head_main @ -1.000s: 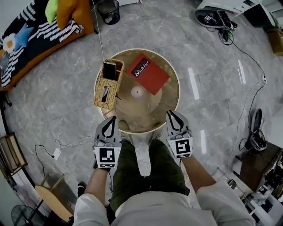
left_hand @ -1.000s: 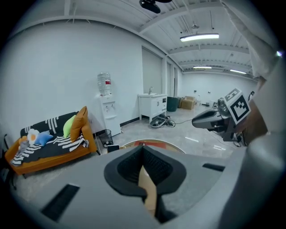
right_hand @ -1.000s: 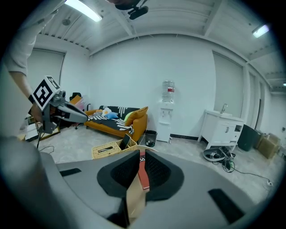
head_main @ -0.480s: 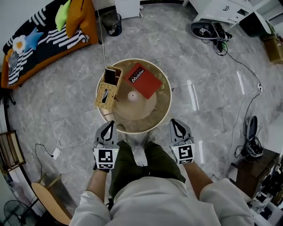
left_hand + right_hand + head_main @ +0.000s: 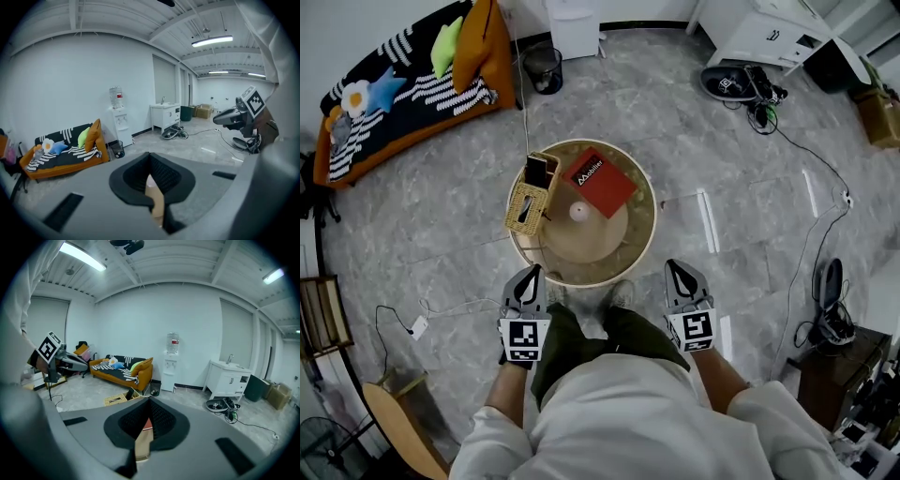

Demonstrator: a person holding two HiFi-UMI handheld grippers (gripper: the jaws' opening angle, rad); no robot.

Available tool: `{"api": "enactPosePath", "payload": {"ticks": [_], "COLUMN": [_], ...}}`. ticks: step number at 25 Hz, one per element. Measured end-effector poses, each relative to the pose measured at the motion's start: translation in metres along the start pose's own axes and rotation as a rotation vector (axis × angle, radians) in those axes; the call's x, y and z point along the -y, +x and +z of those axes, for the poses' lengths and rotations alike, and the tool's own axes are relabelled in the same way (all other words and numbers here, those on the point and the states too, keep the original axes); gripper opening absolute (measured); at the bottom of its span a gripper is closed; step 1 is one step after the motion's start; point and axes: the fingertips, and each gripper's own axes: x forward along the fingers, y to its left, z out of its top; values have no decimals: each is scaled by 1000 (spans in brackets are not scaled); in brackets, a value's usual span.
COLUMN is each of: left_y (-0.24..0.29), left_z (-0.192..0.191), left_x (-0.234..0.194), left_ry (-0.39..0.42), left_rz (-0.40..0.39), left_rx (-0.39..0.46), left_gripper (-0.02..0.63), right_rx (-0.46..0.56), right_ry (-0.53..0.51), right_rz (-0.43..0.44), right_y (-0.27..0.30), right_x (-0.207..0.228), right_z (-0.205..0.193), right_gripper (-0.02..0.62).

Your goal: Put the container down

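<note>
A wicker basket [image 5: 528, 202] with dark items in it stands at the left of the round wooden table [image 5: 645, 230]. Beside it lie a red book [image 5: 602, 182] and a tan dish with a white knob [image 5: 578, 212]. My left gripper [image 5: 531, 270] and right gripper [image 5: 673, 266] hover off the table's near rim, over the person's legs, both shut and holding nothing. In the right gripper view the basket [image 5: 116, 400] shows past the shut right gripper [image 5: 149, 403], with the left gripper [image 5: 65, 361] at far left. The left gripper view shows my left gripper [image 5: 150, 164] shut, the right gripper [image 5: 233, 117] off to the right.
An orange sofa with cushions [image 5: 403, 89] stands at back left, with a waste bin [image 5: 544, 67] and a water dispenser [image 5: 575, 23] near it. A white cabinet [image 5: 759, 28] and cables [image 5: 811, 183] are at the right. A wooden stool [image 5: 403, 422] sits low left.
Both grippers have drawn back from the table's near rim toward the body. The head view has risen, so the table looks smaller and farther.
</note>
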Motion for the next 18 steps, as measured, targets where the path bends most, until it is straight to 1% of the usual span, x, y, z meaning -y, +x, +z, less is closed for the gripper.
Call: {"api": "enactPosePath", "payload": {"ticks": [13, 18], "left_y": [-3, 0], "left_z": [15, 16], "left_x": [21, 23], "left_ry": [9, 13], "left_rz": [0, 1], "left_rx": [22, 22], "left_gripper": [6, 8], "right_rx": [20, 19], "right_ry": [-21, -19], "right_rz": [22, 25], "right_y": [-11, -11], "right_x": [3, 6], "right_z": [10, 7], "right_gripper": [20, 20]}}
